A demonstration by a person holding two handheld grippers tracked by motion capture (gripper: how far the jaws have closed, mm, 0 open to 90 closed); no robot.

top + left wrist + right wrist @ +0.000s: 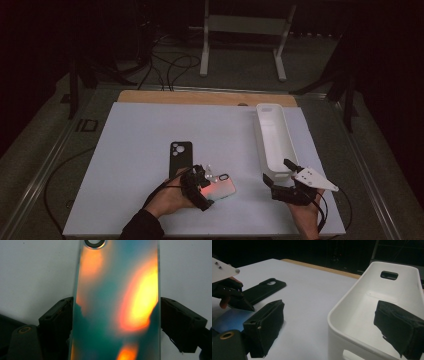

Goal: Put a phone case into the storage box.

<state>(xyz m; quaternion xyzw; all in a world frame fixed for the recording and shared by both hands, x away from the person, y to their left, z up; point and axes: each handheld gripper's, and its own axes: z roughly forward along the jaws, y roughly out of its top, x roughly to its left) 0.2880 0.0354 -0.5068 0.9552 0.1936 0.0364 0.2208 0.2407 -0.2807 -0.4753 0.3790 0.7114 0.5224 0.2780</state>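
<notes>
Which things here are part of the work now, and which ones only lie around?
In the work:
- phone, shiny back up, between the left gripper jaws
- right gripper, jaws open at the white bin's near end

Lying about:
- black phone case on the white table
- cables on the floor
- white stand behind

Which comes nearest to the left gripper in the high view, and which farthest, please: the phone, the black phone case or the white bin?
1. Phone: between the jaws of the left gripper, at its right.
2. Black phone case: flat on the table just beyond the gripper, slightly left.
3. White bin: far right, near the right gripper.
</notes>
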